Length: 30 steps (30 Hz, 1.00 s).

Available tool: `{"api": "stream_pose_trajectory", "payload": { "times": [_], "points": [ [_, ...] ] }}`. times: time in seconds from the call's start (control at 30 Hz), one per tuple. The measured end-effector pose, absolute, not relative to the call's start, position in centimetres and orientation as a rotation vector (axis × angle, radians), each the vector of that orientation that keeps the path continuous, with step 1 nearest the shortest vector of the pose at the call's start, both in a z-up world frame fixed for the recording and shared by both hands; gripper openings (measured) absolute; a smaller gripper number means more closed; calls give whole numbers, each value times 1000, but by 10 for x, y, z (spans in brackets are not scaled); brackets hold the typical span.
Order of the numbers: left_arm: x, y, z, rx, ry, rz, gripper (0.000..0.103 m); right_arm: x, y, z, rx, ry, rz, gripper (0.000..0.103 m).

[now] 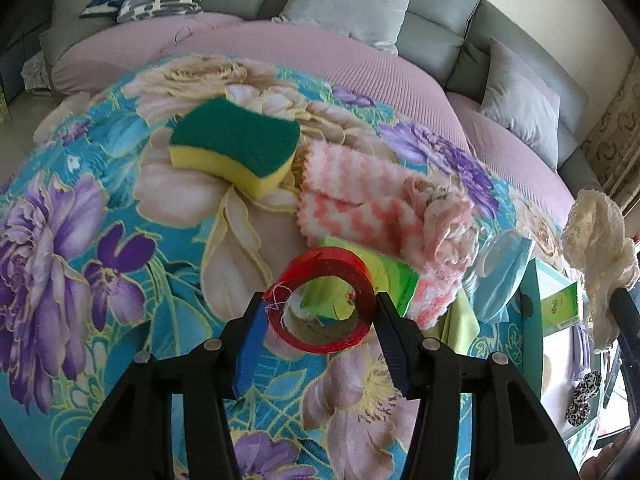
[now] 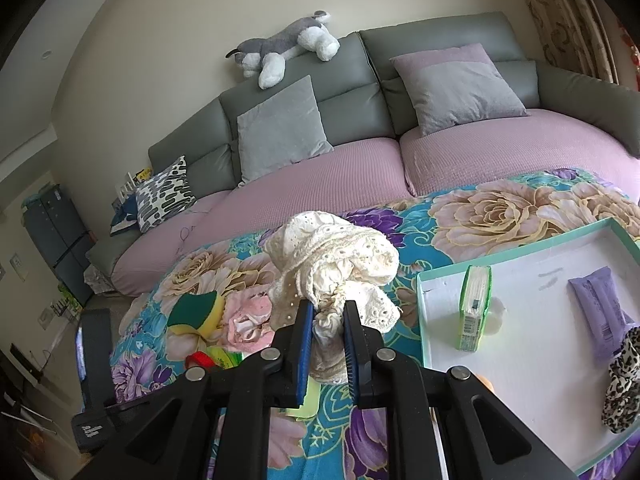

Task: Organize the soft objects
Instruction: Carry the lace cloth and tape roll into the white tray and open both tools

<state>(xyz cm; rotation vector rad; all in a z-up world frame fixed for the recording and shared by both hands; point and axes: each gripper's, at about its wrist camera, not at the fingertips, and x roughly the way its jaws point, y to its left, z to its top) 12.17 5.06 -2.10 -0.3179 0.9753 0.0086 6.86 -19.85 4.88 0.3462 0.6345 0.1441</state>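
My left gripper (image 1: 320, 312) is shut on a red tape roll (image 1: 362, 280), one pad on each side of the ring, just above the floral blanket (image 1: 120, 208). Under the roll lies a green packet (image 1: 394, 276). Further off on the blanket are a green and yellow sponge (image 1: 234, 142), a pink and white striped cloth (image 1: 360, 208) and a crumpled pink cloth (image 1: 444, 216). My right gripper (image 2: 329, 312) is shut on a cream lace cloth (image 2: 336, 248) and holds it up left of the white tray (image 2: 520, 240). The lace cloth (image 1: 600, 248) also hangs at the right edge of the left wrist view.
The tray holds a green tissue pack (image 2: 474, 308), a purple pack (image 2: 604, 312) and a leopard scrunchie (image 2: 624, 384). A light blue dish (image 1: 502, 276) leans beside the tray. Behind the blanket is a sofa with grey cushions (image 2: 280, 128) and a plush dog (image 2: 284, 46).
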Motion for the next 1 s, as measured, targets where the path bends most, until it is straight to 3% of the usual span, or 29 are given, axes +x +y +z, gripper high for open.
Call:
{"api": "stream_pose_trajectory", "payload": {
  "times": [0.5,1.0],
  "points": [
    [110,14,10,-231,889,-29,55,56,-237,56,356,609,45,16],
    [111,-34,15,-130,894,-87,55,68,-271,22,457,708,-7,16]
  ]
}}
